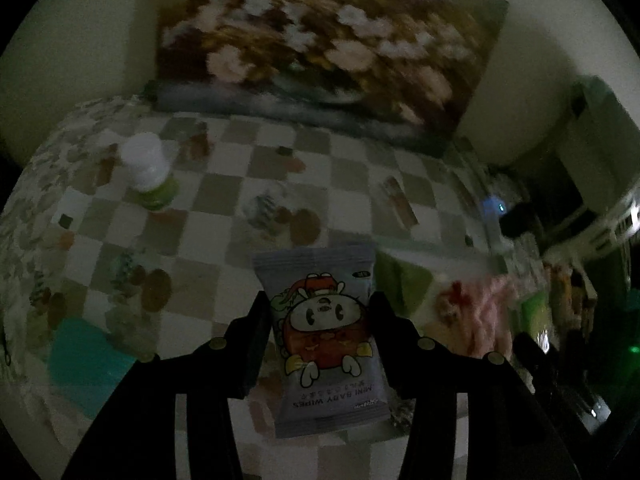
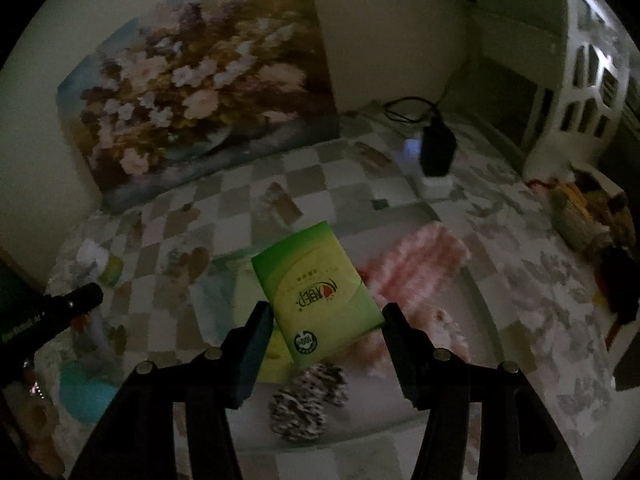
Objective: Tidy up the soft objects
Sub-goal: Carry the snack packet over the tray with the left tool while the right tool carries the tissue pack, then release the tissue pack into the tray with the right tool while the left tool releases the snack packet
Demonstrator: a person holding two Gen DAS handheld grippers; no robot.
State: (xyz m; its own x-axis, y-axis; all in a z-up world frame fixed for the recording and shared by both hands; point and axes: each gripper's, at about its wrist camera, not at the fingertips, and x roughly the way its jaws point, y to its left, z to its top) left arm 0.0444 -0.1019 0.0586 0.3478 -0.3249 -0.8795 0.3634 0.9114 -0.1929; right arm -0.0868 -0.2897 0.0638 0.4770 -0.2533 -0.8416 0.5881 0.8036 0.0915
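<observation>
Each claw pinches only edges: left claw [image 1: 318, 312] the slick grey baby-wipes pouch [image 1: 324, 340], right claw [image 2: 326, 318] the green tissue packet [image 2: 320, 292]; either could slip.

Dim, underexposed; motion blur; fisheye warping, black corners.

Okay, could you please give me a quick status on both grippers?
Left gripper shut on baby wipes pack. Right gripper shut on green tissue pack, above pink fluffy cloth. Nothing blocking.
</observation>
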